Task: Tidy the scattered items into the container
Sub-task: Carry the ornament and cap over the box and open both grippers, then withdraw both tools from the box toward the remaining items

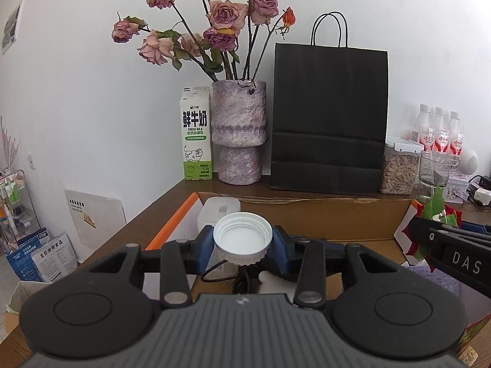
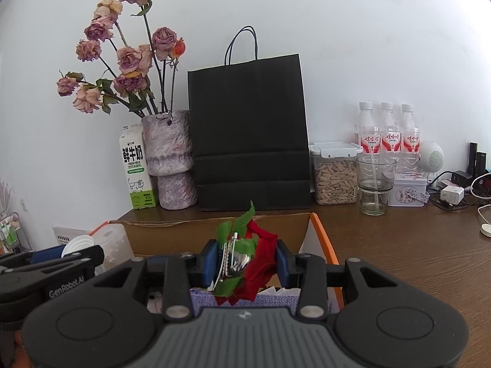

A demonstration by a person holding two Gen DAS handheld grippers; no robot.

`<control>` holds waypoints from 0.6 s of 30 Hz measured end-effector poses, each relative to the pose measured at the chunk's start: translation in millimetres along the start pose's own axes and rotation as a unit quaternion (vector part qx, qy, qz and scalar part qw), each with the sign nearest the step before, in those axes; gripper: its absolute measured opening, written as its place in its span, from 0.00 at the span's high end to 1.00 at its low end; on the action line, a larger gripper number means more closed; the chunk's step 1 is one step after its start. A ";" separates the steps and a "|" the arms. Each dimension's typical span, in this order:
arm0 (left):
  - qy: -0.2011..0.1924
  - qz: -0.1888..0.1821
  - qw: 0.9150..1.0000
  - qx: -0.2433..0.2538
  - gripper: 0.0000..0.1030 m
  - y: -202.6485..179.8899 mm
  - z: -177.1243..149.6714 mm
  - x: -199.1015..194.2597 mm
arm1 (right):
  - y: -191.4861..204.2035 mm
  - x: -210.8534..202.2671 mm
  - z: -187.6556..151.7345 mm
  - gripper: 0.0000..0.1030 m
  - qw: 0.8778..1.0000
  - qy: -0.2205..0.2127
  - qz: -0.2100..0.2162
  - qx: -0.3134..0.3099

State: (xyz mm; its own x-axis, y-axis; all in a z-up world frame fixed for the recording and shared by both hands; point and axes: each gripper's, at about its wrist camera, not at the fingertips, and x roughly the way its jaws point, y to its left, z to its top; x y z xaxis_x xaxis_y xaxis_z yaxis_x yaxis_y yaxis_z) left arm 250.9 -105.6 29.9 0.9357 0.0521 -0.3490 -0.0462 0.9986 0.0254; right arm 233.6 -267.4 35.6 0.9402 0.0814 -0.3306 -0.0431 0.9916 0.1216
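My left gripper [image 1: 243,240] is shut on a white screw cap [image 1: 243,236], its open side facing the camera, held over the open cardboard box [image 1: 322,211]. Its blue pads [image 1: 205,242] press the cap's ribbed rim from both sides. My right gripper [image 2: 247,260] is shut on a red fabric rose brooch [image 2: 254,263] with green leaves and a silver pin, also above the cardboard box [image 2: 172,233]. In the left wrist view the right gripper [image 1: 426,239] shows at the right edge with the rose [image 1: 435,211]; in the right wrist view the cap [image 2: 76,243] shows at the left.
Inside the box lie a translucent plastic tub [image 1: 221,208], a black cable [image 1: 242,279], a white piece [image 1: 273,282] and a purple cloth pouch [image 2: 276,302]. Behind it stand a milk carton [image 1: 196,135], a vase of dried roses [image 1: 239,132], a black paper bag [image 1: 328,116], a seed jar [image 2: 334,174], a glass [image 2: 374,184] and water bottles [image 2: 388,135].
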 end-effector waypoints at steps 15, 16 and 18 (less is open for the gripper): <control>-0.058 0.043 0.997 -0.025 0.00 11.0 13.3 -31.0 | 10.2 -36.2 8.5 0.00 1.000 -0.010 0.006 -0.010; -0.059 0.045 0.997 -0.026 0.00 11.1 13.1 -32.1 | 11.1 -37.5 9.0 0.00 1.000 -0.011 0.006 -0.012; -0.060 0.045 0.997 -0.027 0.00 11.4 13.2 -32.9 | 11.9 -39.1 9.3 0.00 1.000 -0.013 0.005 -0.014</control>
State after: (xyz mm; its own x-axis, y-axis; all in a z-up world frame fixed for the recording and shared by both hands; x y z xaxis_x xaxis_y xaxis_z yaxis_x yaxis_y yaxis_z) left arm 224.2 -96.0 54.0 0.9619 0.1428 -0.2334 -0.1471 0.9891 -0.0011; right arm 199.4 -259.6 58.8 0.9479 0.0901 -0.3057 -0.0626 0.9932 0.0986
